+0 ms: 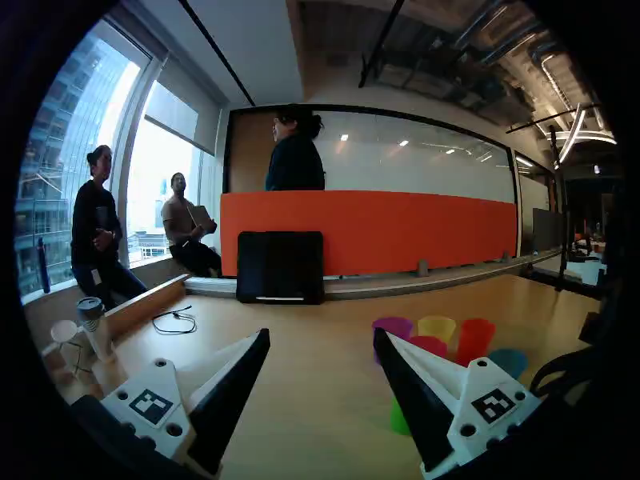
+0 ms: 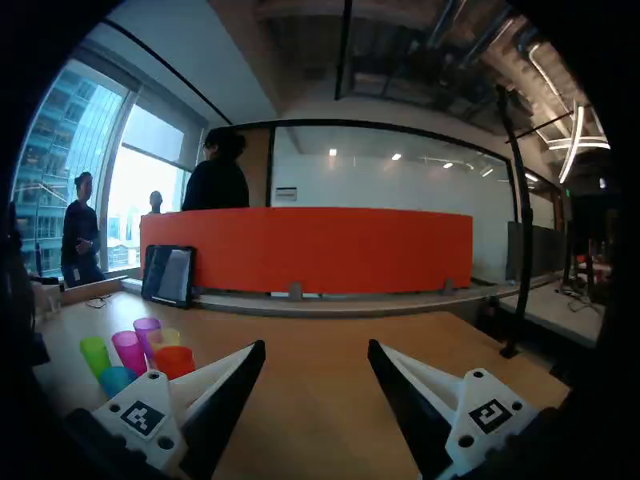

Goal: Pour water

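Six coloured cups (image 1: 475, 336), three people (image 1: 294, 156), one tablet (image 1: 280, 266), one paper cup (image 1: 92, 320)

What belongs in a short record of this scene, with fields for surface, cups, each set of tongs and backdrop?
Surface: wooden table
Cups: coloured plastic cups, clustered upright on the table, untouched
Left tongs: open, holding nothing, cups ahead to their right
Right tongs: open, holding nothing, cups to their left
Backdrop: orange partition, dark tablet propped in front of it, a person standing behind it
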Available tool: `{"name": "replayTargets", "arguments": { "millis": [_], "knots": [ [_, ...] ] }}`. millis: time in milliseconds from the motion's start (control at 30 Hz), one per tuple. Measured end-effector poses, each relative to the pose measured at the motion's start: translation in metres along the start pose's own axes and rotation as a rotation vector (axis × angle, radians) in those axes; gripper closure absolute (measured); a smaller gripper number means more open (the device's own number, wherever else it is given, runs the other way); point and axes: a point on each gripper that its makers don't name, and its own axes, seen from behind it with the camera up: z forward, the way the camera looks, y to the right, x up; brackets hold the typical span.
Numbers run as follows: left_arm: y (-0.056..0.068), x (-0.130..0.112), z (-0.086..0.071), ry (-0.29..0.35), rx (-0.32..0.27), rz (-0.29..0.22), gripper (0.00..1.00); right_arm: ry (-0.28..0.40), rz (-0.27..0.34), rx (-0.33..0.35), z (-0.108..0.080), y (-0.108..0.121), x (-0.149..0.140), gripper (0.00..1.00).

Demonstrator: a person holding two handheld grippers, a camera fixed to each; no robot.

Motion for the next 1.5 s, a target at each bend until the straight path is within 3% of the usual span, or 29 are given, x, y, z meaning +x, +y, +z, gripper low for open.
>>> {"name": "replayTargets", "arguments": {
  "millis": [567,800,1100,1500],
  "knots": [
    [0.004,0.115,0.012,-0.006,-0.093,0.012,0.04,0.002,0.022,0.045,0.013,-0.005,0.116,0.01],
    [0.002,0.157,0.017,0.005,-0.108,0.050,0.04,0.008,0.017,0.076,0.016,-0.012,0.151,0.01],
    [0.015,0.171,0.019,0.001,-0.177,0.039,0.04,-0.015,0.021,0.168,0.015,-0.029,0.154,0.01],
    [0.044,0.173,0.013,0.001,-0.313,0.025,0.04,-0.017,0.028,0.426,-0.003,-0.080,0.163,0.01]
  ]
}}
